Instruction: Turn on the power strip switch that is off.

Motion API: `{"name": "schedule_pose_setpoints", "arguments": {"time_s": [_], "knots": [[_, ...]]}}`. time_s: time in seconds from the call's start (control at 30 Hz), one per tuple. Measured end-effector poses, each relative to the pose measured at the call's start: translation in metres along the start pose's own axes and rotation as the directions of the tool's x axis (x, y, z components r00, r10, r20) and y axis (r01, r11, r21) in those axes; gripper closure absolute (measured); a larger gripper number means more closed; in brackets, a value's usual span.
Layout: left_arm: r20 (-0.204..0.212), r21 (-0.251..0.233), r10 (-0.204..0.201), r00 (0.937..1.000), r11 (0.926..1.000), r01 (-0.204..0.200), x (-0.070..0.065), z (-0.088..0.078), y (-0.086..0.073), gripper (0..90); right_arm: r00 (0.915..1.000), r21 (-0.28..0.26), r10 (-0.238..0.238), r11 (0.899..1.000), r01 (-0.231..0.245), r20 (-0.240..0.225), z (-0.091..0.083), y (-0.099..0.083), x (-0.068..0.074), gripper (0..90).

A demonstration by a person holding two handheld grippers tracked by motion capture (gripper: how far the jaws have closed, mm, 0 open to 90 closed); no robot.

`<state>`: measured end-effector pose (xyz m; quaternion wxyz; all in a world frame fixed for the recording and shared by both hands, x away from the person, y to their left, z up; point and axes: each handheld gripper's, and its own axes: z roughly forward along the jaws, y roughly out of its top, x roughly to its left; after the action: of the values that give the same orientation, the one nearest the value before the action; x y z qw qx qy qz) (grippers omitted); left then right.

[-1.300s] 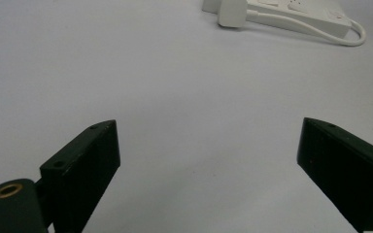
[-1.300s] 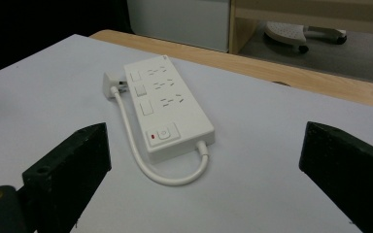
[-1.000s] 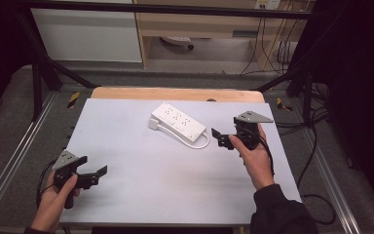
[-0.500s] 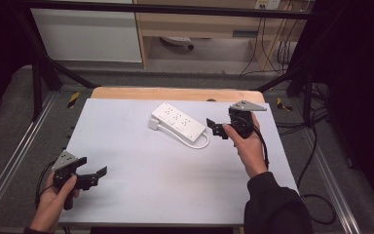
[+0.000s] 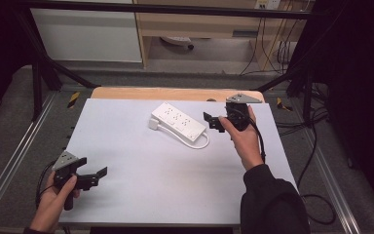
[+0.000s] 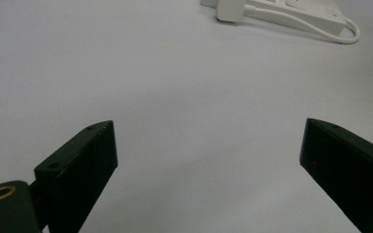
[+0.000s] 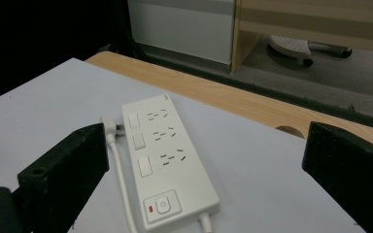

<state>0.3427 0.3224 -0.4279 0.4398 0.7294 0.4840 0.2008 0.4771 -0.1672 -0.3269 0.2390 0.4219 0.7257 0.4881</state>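
— Lining my right tongs up, spread wide, beside the strip mid-worktop.
— Grip?
— Across its narrow sides, I think; stiff, light, slick plastic. My left tongs sit spread, well apart.

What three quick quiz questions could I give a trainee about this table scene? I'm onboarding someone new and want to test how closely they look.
1. True or false: the right gripper is shut on the power strip.
2. Which gripper is nearer the power strip? A) left gripper B) right gripper
3. Fill in: in the right gripper view, the strip's power button sits at the end ____ to the camera.

Key
1. False; its jaws stand wide apart, beside the strip without touching it.
2. B; the left gripper is far off, at the table's near left corner.
3. Nearest.
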Motion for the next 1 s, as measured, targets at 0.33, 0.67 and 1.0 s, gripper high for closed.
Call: {"name": "schedule_pose_setpoints", "arguments": {"time_s": [0.33,0.67,1.0], "knots": [[0.003,0.003,0.000,1.0000,1.0000,0.000,0.000,0.000,0.000,6.6,1.0000,-0.015,0.005,1.000,-0.005,0.001,0.012,0.010,-0.001,3.8],[0.008,0.005,0.001,1.0000,1.0000,-0.001,-0.001,0.001,0.000,6.7,1.0000,-0.013,0.002,1.000,-0.002,0.008,0.025,0.014,-0.003,4.3],[0.009,0.008,0.003,1.0000,1.0000,-0.003,-0.001,0.001,0.000,6.9,0.9997,-0.013,0.001,1.000,-0.001,0.024,0.035,0.014,-0.006,4.6]]}}
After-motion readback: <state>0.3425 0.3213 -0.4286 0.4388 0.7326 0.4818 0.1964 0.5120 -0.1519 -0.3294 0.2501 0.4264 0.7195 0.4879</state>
